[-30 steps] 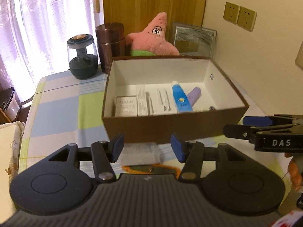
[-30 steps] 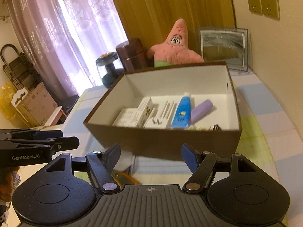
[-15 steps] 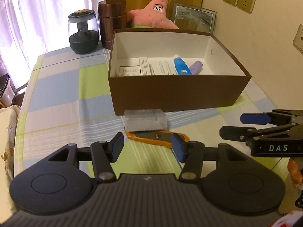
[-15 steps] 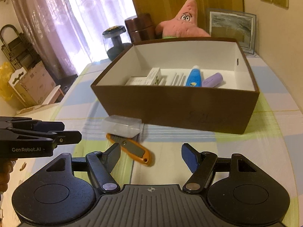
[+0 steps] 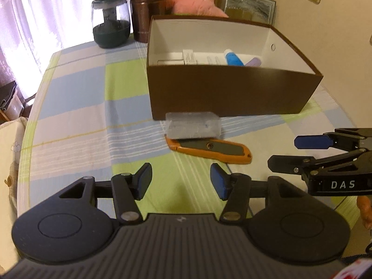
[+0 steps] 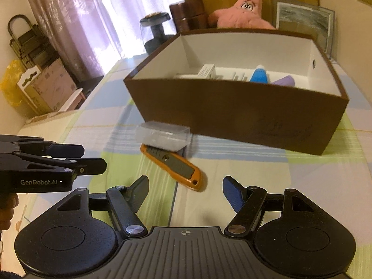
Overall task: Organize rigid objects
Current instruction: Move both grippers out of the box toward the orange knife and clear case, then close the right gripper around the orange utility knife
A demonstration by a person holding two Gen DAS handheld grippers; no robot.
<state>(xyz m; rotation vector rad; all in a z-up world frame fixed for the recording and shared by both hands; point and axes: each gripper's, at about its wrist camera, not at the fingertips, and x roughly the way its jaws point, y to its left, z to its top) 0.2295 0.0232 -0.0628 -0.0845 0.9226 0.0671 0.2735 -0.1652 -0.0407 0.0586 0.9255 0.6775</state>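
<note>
Orange knife [image 5: 209, 148], stiff, light and slim, lies mid-table beside a clear case [image 5: 193, 125] before the box [image 5: 232, 90]; grip it across its middle; left gripper [image 5: 181, 181] and right gripper [image 6: 186, 190] hover part-open, empty.

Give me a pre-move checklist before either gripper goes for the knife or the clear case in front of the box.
1. Left gripper empty, jaws apart: ok.
2. Right gripper empty, jaws apart: ok.
3. Orange utility knife lying flat on the tablecloth, nothing between it and the right gripper: ok.
4. Knife free of the clear plastic case: not ok; the case overlaps the knife's far end in both views, and whether they touch cannot be told.
5. Knife blade retracted: cannot tell.
6. Room in the brown box for more items: ok; bare white floor shows beside the blue tube.
</note>
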